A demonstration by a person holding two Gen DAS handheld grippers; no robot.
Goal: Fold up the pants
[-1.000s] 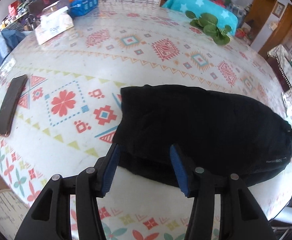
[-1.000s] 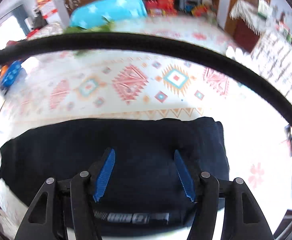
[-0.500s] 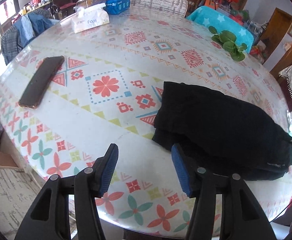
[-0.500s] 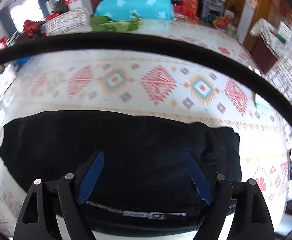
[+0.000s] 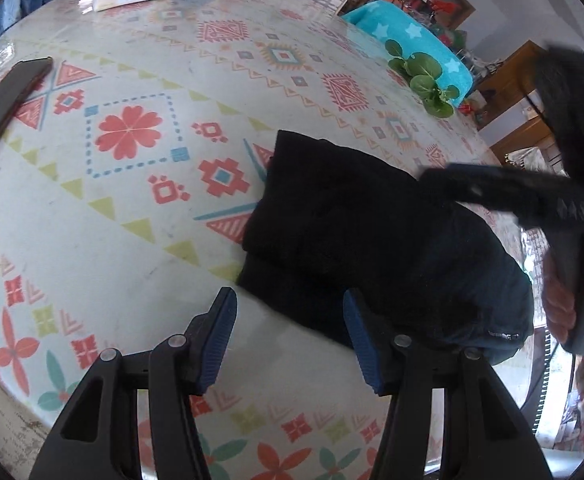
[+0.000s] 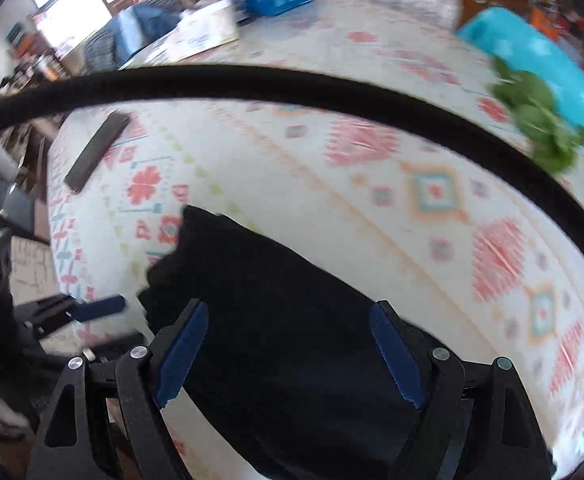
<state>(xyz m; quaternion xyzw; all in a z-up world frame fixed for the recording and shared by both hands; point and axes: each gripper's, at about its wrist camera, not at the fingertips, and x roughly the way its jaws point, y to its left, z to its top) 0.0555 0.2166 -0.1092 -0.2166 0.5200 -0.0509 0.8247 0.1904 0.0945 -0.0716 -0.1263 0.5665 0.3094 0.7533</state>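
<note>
The black pants (image 5: pixel 372 248) lay folded into a compact, layered bundle on the patterned tablecloth (image 5: pixel 132 240), near its front edge. A small white label showed at one end, with lower layers protruding slightly beneath.

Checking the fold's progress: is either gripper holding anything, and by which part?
Nothing held: left gripper and right gripper stand open above the folded black pants.

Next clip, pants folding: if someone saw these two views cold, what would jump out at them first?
The folded black fabric pants lie in a dark bundle near the close edge of the round table with its bright red-and-teal patterned cloth. The blue-padded left gripper hovers open at their corner, while the right gripper stands open above them. A dark slim phone lies far left.
</note>
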